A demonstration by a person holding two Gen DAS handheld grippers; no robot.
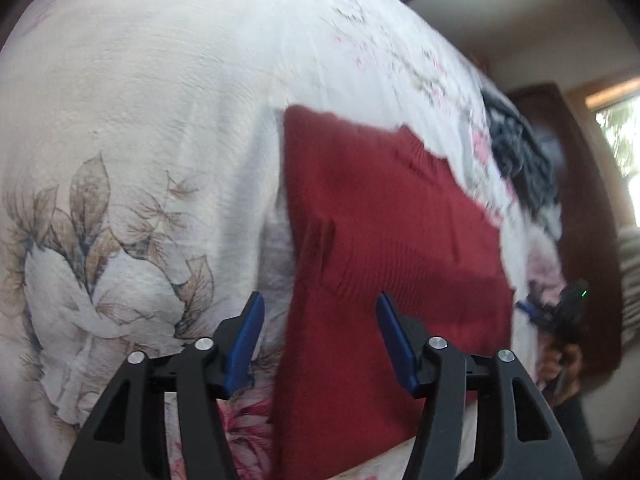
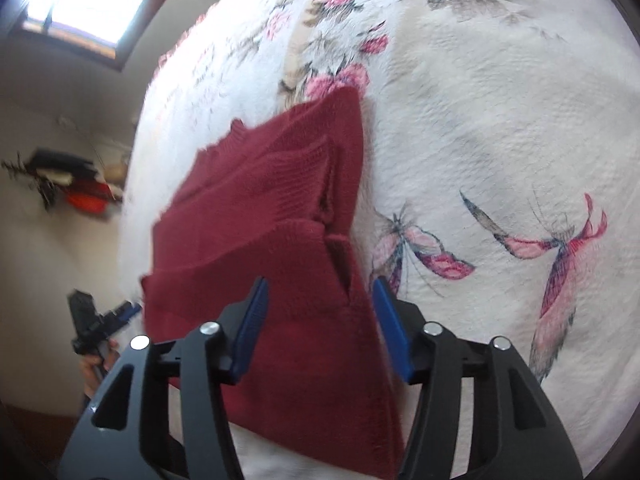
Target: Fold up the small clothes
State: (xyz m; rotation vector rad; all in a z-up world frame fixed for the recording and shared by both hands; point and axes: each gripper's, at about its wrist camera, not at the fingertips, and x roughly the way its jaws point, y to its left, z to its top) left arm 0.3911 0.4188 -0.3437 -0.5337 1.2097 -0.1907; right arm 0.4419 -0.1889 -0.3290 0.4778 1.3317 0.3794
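White bedding with printed flowers and butterflies point(image 2: 500, 128) covers the bed, and a window point(image 2: 84, 8) shows at the far left. On it lies the red knitted garment point(image 1: 384, 248), folded flat. The left gripper point(image 1: 320, 316) and the right gripper point(image 2: 320, 304) each hover over its near edge, both jaws spread wide, gripping nothing.

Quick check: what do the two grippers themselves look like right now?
Both match: the left gripper and right gripper have black plastic frames with cut-out slots, silver round bolts and flat blue fingers. No cables or sleeves show. A small green light glows on the right one, seen from the left camera.
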